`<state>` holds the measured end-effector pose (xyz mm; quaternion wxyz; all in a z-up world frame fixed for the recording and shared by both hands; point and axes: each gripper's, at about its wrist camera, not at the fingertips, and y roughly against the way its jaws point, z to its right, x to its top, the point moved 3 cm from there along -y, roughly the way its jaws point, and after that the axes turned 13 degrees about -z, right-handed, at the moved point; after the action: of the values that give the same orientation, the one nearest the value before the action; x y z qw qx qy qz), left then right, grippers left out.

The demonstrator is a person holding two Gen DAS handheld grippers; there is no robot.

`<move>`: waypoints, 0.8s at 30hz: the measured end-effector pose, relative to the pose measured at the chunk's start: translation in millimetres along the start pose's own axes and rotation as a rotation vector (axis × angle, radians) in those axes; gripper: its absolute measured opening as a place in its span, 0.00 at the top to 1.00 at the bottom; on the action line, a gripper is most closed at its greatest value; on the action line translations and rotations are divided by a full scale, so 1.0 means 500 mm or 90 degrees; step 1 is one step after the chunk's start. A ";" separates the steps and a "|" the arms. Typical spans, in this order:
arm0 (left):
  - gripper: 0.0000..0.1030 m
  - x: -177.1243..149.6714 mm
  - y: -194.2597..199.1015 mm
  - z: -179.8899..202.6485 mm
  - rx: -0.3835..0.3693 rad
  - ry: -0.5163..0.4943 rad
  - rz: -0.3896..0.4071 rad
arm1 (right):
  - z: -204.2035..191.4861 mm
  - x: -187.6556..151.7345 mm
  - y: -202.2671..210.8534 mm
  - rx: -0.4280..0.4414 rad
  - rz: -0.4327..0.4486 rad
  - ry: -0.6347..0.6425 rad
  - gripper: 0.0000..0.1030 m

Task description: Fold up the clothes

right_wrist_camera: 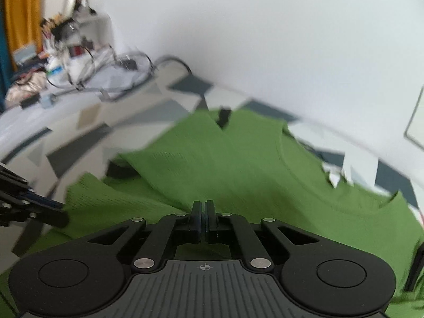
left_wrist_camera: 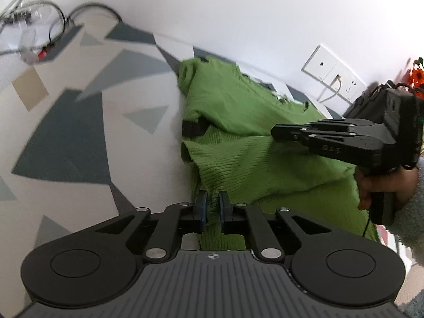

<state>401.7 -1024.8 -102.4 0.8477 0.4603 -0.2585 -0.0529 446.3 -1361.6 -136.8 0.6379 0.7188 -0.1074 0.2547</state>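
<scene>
Clearly ribbed green knit garment (left_wrist_camera: 238, 122) gripped for folding: left gripper (left_wrist_camera: 212, 206) nearly closed on hem fold, right gripper (right_wrist_camera: 203, 217) pinched fully shut on fabric ridge, lifted over patterned tablecloth (left_wrist_camera: 66, 132).

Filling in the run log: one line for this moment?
step: folding | left hand-held gripper: shut on green sweater | right hand-held gripper: shut on sweater | surface: patterned cloth
</scene>
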 end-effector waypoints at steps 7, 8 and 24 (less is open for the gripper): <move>0.44 0.049 0.001 -0.047 -0.060 0.108 0.013 | 0.021 -0.039 0.047 -0.035 0.057 -0.075 0.74; 0.44 0.056 -0.002 -0.051 -0.065 0.114 0.014 | 0.029 -0.052 0.060 -0.033 0.068 -0.099 0.73; 0.94 0.080 0.054 0.074 0.052 -0.040 0.128 | 0.279 -0.234 0.189 -0.083 0.098 -0.473 0.66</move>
<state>414.2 -1050.5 -48.6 0.8206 0.4645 -0.3318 0.0286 333.8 -1532.5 -122.3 0.5790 0.7096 -0.4012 0.0163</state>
